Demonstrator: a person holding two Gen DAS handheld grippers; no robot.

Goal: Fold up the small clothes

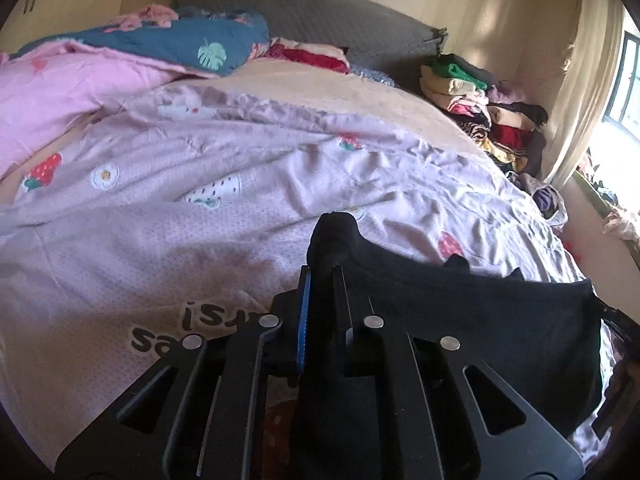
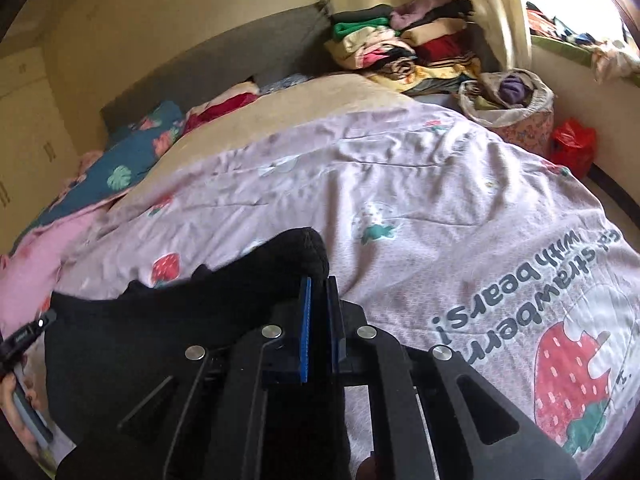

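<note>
Left tool: the left tool (image 1: 322,276) is clamped on one bunched corner of the black garment (image 1: 480,320), which sticks up past its fingertips; its blue pad (image 1: 304,320) shows on the inner side of one finger.
Garment: the black garment (image 2: 160,332) hangs spread between the two tools, just above the bed, its top edge running from one pinched corner to the other; whether its lower edge touches the cover cannot be told.
Right tool: the right tool (image 2: 319,284) is closed on the opposite corner of the garment, a rounded bunch of black cloth rising beyond its blue pads (image 2: 306,328).
Bed cover: a pale pink cover (image 1: 200,208) printed with strawberries and flowers lies wrinkled over the bed beneath the garment; in the right wrist view it (image 2: 400,184) carries upside-down dark lettering and a large red strawberry (image 2: 568,368).
Bedding at the head: a bright pink quilt (image 1: 48,92) and a teal leaf-print quilt (image 1: 180,44) are heaped near the grey headboard (image 1: 304,12).
Far side: a pile of folded clothes (image 1: 476,100) sits at the bed's far corner near the curtain (image 1: 580,80); a bag of cloth (image 2: 508,96) and a red bag (image 2: 572,144) stand beside the bed.
</note>
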